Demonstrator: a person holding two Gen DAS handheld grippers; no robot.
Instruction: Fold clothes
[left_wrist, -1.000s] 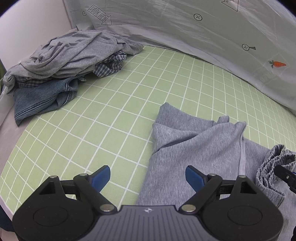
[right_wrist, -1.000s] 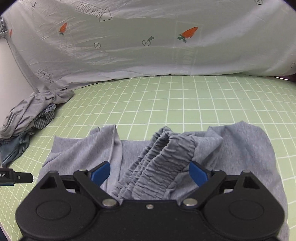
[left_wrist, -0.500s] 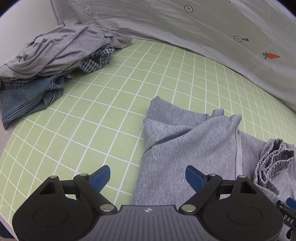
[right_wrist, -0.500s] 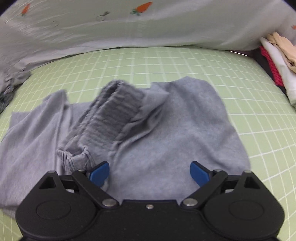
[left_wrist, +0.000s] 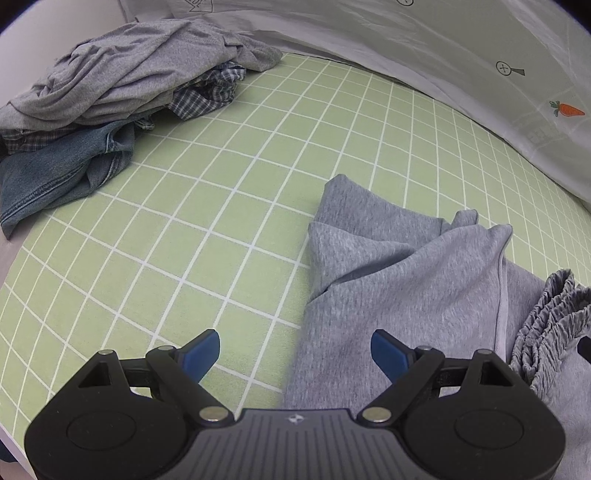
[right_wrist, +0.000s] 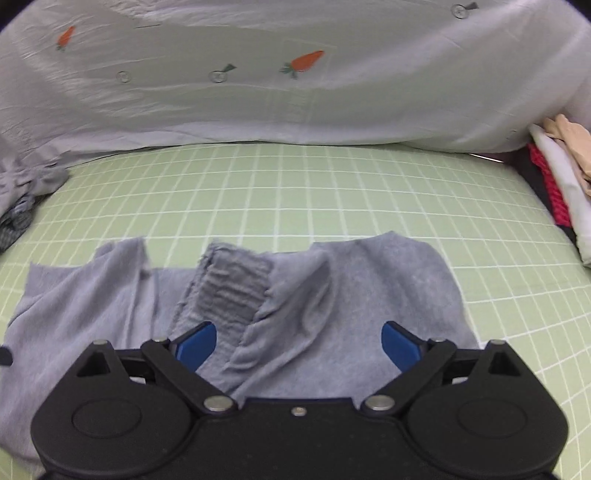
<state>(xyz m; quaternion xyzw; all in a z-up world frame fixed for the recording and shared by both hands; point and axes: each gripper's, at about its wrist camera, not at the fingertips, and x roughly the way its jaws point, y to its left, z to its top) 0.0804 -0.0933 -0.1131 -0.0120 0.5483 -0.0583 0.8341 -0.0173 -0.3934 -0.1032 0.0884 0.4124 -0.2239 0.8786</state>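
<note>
**Loose layers could slip; both tongs spread, holding nothing**

Grey sweatpants (right_wrist: 332, 314) lie on the green grid mat (left_wrist: 207, 229), partly doubled over, w/ the ribbed waistband (right_wrist: 232, 295) bunched on top near centre. In the left view they fill the 3–5 o'clock area; in the right view they sit dead centre to 9 o'clock.

Left gripper (left_wrist: 295, 350) is spread wide over the pants' left edge, one blue pad above mat, the other above cloth. Right gripper (right_wrist: 299, 341) is also spread wide, above the pants just right of the waistband. Neither pinches anything.

Risks, as I judge them:
- Pinching one layer only: fabric is stacked 2–3 deep, so a shallow grab may peel the top layer and undo the fold.
- Waistband is thick and elastic; it may spring back or make a lumpy crease.
- Raised ridges at 12–1 o'clock of the waistband could get trapped if folded over w/o smoothing.
- Dragging across the mat may skew the edges.

Materials: pants are soft, matte fleece-type knit, limp, w/ a visible side seam. Unfolded pile (left_wrist: 110, 85) at 10–11 o'clock: grey jersey, checked cloth, stiff denim. Folded stack (right_wrist: 561, 184) at 3 o'clock in the right view. Thin printed sheet (right_wrist: 295, 92) behind.
</note>
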